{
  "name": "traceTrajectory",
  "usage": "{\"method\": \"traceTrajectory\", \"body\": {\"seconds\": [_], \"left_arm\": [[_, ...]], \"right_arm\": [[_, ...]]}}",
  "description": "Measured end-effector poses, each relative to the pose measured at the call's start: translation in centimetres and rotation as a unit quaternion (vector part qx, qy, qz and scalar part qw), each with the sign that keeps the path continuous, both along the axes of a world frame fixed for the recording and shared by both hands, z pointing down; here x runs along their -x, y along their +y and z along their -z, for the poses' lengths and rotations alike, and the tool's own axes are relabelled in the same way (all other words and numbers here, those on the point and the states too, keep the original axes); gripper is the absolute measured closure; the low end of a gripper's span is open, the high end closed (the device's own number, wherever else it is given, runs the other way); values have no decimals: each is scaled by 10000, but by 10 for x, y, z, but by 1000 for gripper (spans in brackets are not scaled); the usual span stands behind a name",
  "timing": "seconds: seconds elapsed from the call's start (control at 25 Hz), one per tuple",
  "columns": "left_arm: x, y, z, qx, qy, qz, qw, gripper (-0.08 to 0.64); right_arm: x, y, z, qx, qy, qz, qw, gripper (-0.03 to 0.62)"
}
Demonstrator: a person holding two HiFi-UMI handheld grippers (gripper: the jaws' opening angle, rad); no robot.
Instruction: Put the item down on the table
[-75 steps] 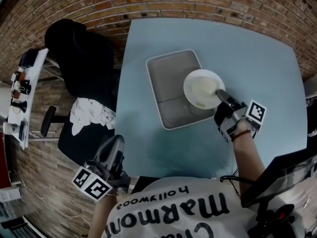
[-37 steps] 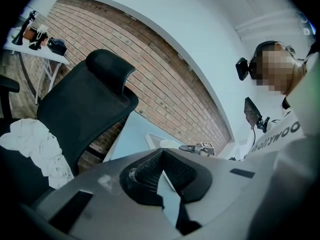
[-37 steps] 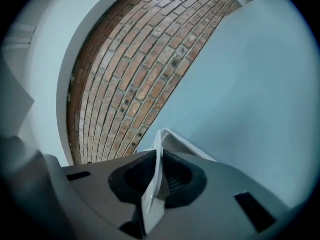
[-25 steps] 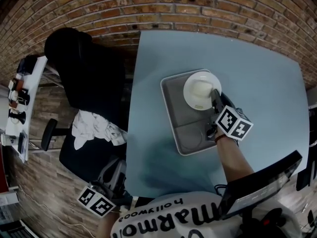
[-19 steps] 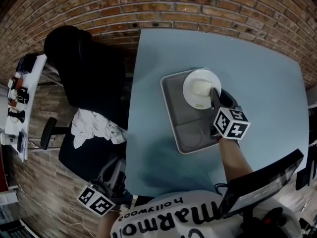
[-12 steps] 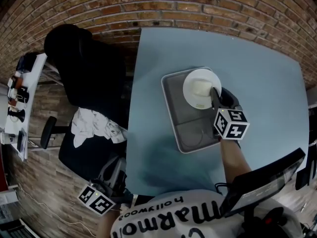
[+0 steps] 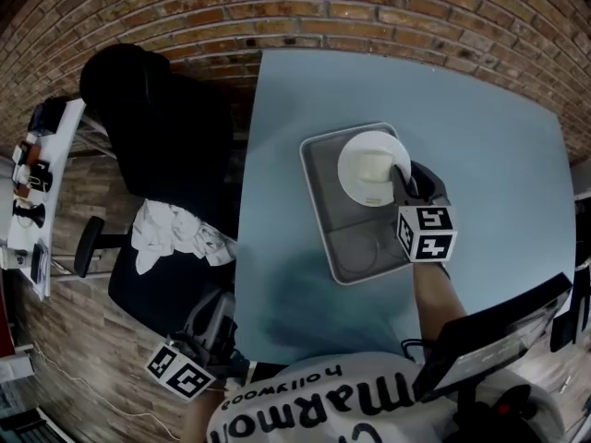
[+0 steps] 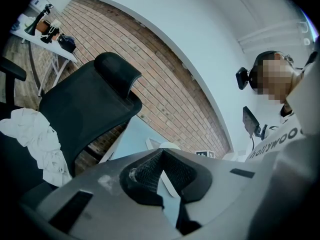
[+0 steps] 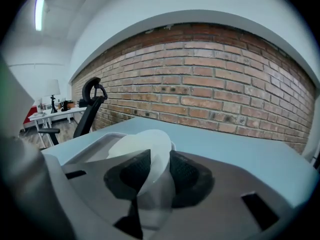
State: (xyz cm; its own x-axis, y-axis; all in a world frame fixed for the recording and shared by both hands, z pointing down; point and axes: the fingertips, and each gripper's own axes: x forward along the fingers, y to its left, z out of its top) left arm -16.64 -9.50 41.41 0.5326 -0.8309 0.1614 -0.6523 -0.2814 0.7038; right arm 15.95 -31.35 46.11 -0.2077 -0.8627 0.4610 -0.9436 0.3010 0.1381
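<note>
Head view and both gripper views. A grey tray (image 7: 343,229) lies on the pale blue table (image 7: 489,127), nearer the table's left edge than its right. A white plate (image 7: 369,166) occupies the tray's far right corner – the task's item, on the tray rather than on the bare table top. The right gripper (image 7: 399,175) reaches over the tray's right edge to the plate's near rim. In the right gripper view, that rim (image 9: 150,144) stands upright between the two dark pads of the right gripper (image 9: 159,170), whose jaws have just been opening and now stand wide apart, no longer clamped on it. Whether one pad still brushes the rim is hard to judge from this angle. The left gripper (image 7: 214,310) hangs off the table beyond its near left corner, low beside the person. Its own view shows the left gripper (image 8: 161,156) with the pads meeting at the tip and nothing between them. Past the table's left edge stands a black chair (image 7: 157,127) with a white cloth (image 7: 171,233) on its seat; a brick wall (image 7: 369,7) runs behind the table's far edge.
</note>
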Motion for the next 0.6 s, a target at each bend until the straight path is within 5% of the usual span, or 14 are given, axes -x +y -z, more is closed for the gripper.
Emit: {"method": "traceTrajectory", "body": {"seconds": [0.6], "left_arm": [[0, 5, -1, 30, -10, 68, 10000, 554]], "right_arm": [[21, 4, -17, 305, -70, 463, 9984, 480]]}}
